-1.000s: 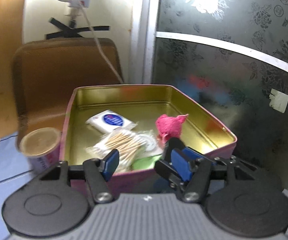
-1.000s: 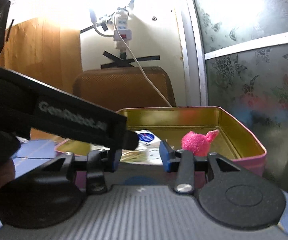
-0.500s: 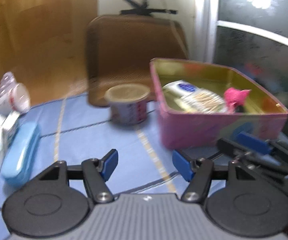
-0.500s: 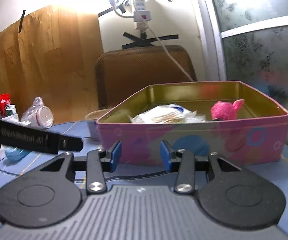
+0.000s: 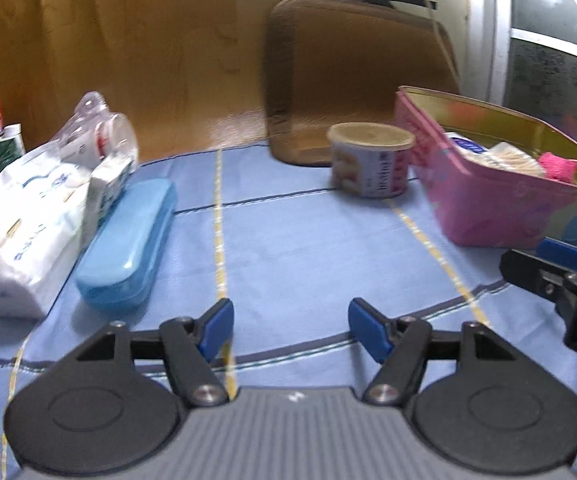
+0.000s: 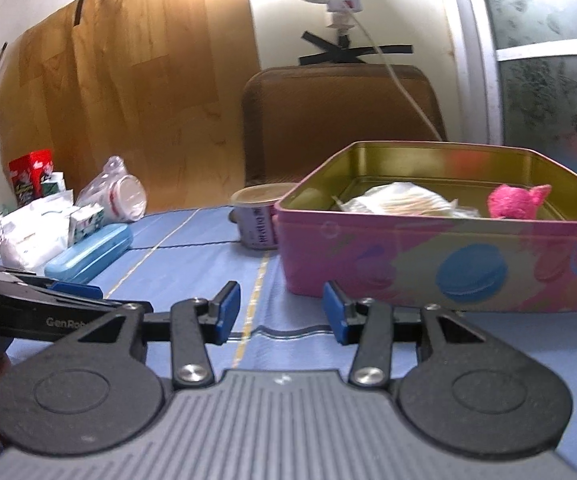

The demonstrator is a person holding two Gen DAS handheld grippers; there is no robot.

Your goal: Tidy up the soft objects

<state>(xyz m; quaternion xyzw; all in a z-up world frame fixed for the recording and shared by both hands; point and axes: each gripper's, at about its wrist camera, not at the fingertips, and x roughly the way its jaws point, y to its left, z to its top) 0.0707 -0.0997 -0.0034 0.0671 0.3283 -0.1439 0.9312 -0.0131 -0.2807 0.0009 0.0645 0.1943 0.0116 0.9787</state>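
right wrist view, pink plush [image 6: 517, 201] in tin [image 6: 440, 264] beyond right tongs [image 6: 282, 312], both tongs opening, empty

Right gripper [image 6: 274, 312], jaws opening and empty, before pink tin [image 6: 440, 264] holding pink plush toy [image 6: 514, 201] and cotton swabs [image 6: 400, 200].

1. A tin box [image 6: 440, 276] sits on the tablecloth [image 5: 288, 248] at 2 o'clock in the left wrist view.
2. In the box lie a plush toy [image 6: 516, 202] toward its right side and a packet of cotton swabs [image 6: 400, 202] to the toy's left.
3. A lidded can [image 5: 370, 160] stands just left of the box.
4. A chair back [image 5: 360, 76] rises behind the can, at 12 o'clock.
5. A long case [image 5: 128, 244] lies at 10 o'clock, touching a tissue pack [image 5: 28, 220] on its left.
6. A bagged cup [image 5: 100, 136] lies behind the pack.
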